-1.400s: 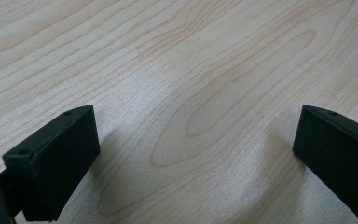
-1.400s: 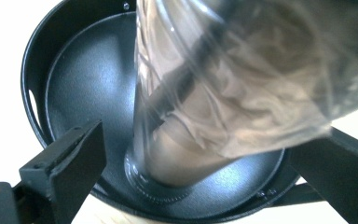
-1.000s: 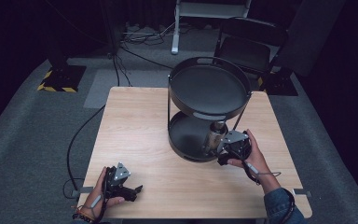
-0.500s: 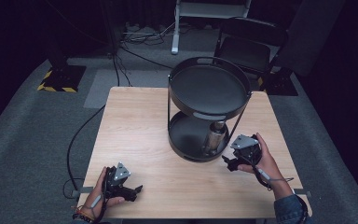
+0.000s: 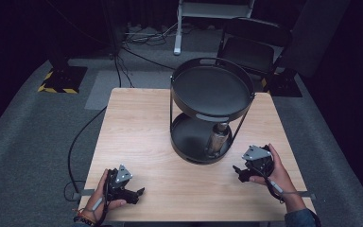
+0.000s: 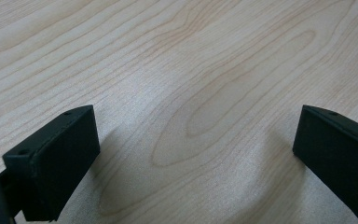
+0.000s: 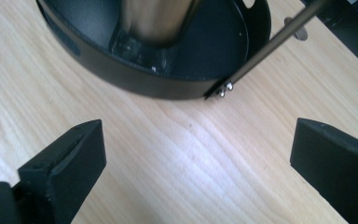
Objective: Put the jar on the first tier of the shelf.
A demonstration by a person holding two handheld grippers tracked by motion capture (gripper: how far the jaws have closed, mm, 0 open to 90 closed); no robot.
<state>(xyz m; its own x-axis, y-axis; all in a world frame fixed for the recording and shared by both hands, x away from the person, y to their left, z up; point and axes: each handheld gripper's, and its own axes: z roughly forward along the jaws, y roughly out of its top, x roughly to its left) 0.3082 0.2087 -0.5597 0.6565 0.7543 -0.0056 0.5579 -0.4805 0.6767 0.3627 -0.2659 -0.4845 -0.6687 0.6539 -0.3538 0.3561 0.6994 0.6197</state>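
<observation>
Black and wide-jawed, the right claw [image 5: 244, 173] has drawn back from the metal cup [image 5: 218, 138] left standing in the two-tier tray's [image 5: 185, 138] lower level, while the left claw [image 5: 133, 194] rests open, empty, on the bench [image 5: 137, 127], suggesting placement is finished.

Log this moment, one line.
left gripper: open, on table | right gripper: open, apart from rack | cup: upright, lower tray
</observation>
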